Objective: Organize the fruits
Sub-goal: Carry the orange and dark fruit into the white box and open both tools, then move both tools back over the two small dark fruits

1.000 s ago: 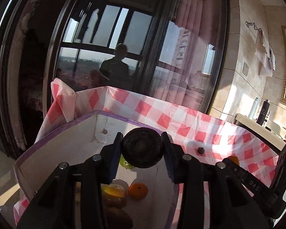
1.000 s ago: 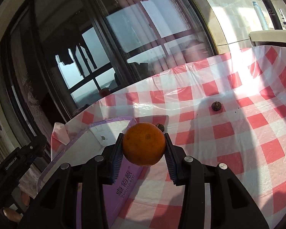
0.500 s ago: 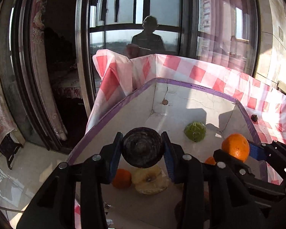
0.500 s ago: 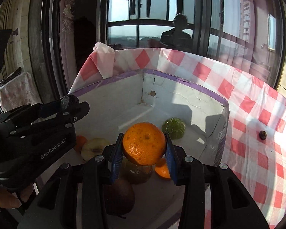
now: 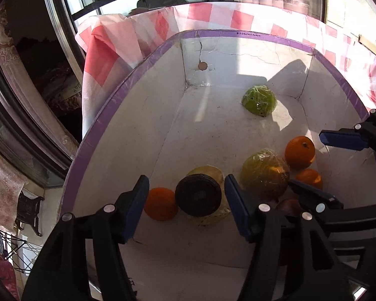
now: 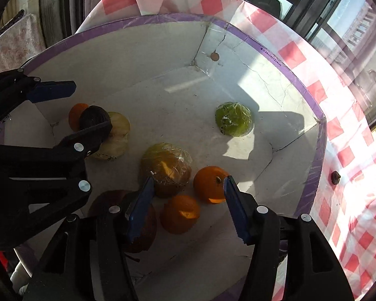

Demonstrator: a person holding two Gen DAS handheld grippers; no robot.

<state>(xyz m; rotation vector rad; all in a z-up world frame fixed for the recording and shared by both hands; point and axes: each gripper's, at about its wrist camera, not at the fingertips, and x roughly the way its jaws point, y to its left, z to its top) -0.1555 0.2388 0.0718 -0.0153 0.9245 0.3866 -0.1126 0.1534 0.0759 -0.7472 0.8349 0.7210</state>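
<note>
The left gripper's [image 5: 186,202] blue-padded fingers [image 5: 135,205] stand apart, with a gap showing on each side of the dark round fruit [image 5: 198,195] between them; whether it rests on the pale wrapped fruit [image 5: 214,217] beneath cannot be told. The right gripper's [image 6: 188,204] fingers [image 6: 140,205] are likewise spread wide, and an orange [image 6: 210,184] lies on the box floor just off the right pad, its stem end up.

All of this sits inside a white cardboard box [image 5: 163,125] edged with purple tape, on which small print reads "D:29x24x12x4cm" [image 5: 248,34]. Near the box's right wall a second orange [image 6: 180,213] touches the first, with a yellow-green fruit in cling film [image 6: 166,169] just beside both and a dark red apple [image 6: 143,223] under the right gripper's left finger. A third orange [image 5: 160,203] lies against the dark fruit toward the left wall. A green wrapped fruit [image 5: 259,100] sits alone near the far right corner. The box stands on a red-and-white checked tablecloth [image 6: 343,150], where a small dark object [image 6: 335,177] lies beyond the box's right wall.
</note>
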